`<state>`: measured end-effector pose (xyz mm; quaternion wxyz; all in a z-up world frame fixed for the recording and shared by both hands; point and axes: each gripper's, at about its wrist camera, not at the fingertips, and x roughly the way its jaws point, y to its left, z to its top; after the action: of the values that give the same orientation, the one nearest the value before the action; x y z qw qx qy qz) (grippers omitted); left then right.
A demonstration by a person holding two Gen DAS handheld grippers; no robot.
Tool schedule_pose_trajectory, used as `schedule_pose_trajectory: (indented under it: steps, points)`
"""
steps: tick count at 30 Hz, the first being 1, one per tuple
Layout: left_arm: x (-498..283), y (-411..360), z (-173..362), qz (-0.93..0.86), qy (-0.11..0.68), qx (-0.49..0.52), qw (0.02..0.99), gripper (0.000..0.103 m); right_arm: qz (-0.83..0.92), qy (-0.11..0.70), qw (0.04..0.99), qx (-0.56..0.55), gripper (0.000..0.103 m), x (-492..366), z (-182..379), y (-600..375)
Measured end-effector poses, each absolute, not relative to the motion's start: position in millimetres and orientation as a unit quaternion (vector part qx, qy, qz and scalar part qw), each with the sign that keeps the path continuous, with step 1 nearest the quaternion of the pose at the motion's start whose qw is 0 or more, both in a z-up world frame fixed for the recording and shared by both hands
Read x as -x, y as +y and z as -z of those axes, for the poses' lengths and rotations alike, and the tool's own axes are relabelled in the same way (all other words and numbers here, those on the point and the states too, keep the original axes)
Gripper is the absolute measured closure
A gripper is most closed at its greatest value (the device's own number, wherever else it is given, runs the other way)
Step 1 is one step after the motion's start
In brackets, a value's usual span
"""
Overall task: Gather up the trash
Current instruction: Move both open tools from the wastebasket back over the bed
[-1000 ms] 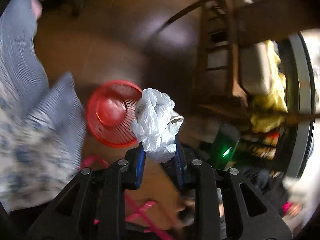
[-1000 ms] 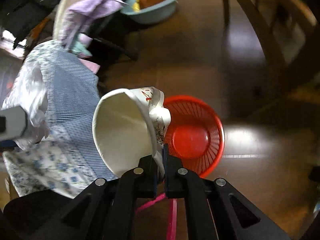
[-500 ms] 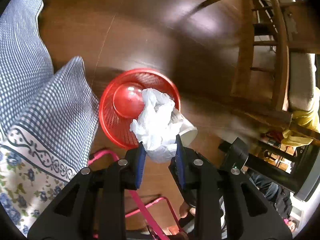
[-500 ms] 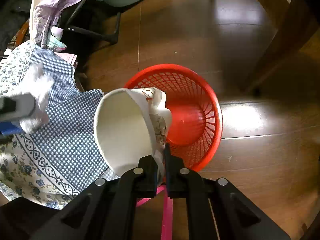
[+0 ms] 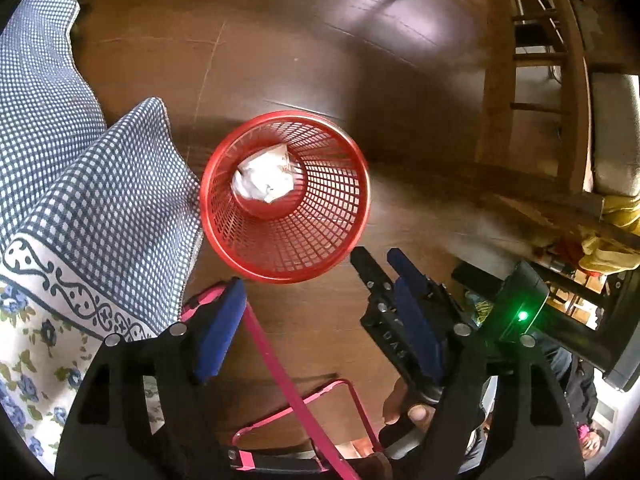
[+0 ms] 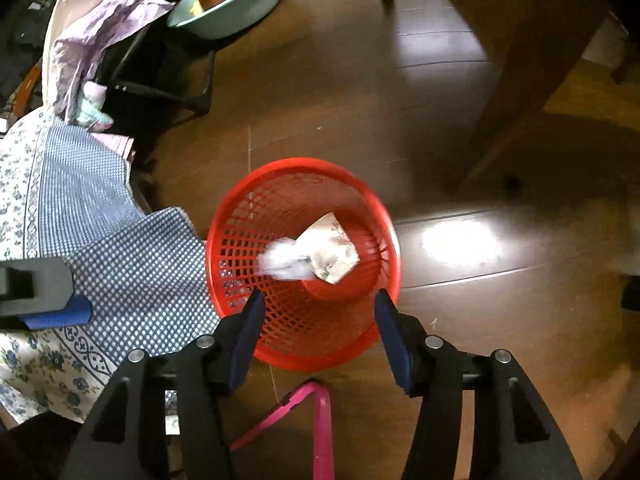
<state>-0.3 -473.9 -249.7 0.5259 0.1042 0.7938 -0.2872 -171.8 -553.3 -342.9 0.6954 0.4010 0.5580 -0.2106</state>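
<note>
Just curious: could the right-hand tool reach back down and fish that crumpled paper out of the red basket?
Probably yes. The right tool hangs over the red basket, jaws opening and empty. The basket's mouth is uncovered, and the crumpled paper lies on top at the bottom.

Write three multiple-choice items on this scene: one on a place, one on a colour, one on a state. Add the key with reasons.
1. Where does the crumpled trash lie?
A. On the floor
B. In the basket
C. On the cloth

2. What colour is the basket?
A. Red
B. Green
C. Black

3. What is between the right gripper's jaws?
A. A cup
B. A tissue
C. Nothing

Key:
1 B, the trash sits at the basket's bottom.
2 A, its mesh wall is red in both views.
3 C, the opening jaws are apart with nothing between them; the left gripper is empty too.
</note>
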Motion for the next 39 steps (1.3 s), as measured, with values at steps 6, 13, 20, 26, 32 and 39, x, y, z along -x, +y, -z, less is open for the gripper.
schedule_pose_trajectory:
  steps: [6,13,20,26,32,39]
  points:
    - [0,-467,230,0.291,0.782,-0.090,0.543,0.029,0.233,0.554,0.701,-0.384,0.033,173,320,-557]
    - [-10,-450,160,0.337,0.710,-0.054,0.616,0.029,0.248,0.537,0.719,-0.365,0.027,166,281,-559]
    - [-15,-391,76,0.376,0.621,-0.048,0.686,0.023,0.244,0.503,0.765,-0.321,0.021,138,210,-542]
    - [-20,-312,12,0.345,0.525,-0.061,0.776,0.015,0.209,0.459,0.820,-0.270,0.016,100,133,-497]
    - [-36,-210,-18,0.271,0.477,-0.049,0.835,0.014,0.153,0.436,0.862,-0.208,0.007,54,72,-428]
    - [-62,-96,-11,0.174,0.454,-0.037,0.873,0.010,0.095,0.432,0.881,-0.169,0.006,6,33,-356]
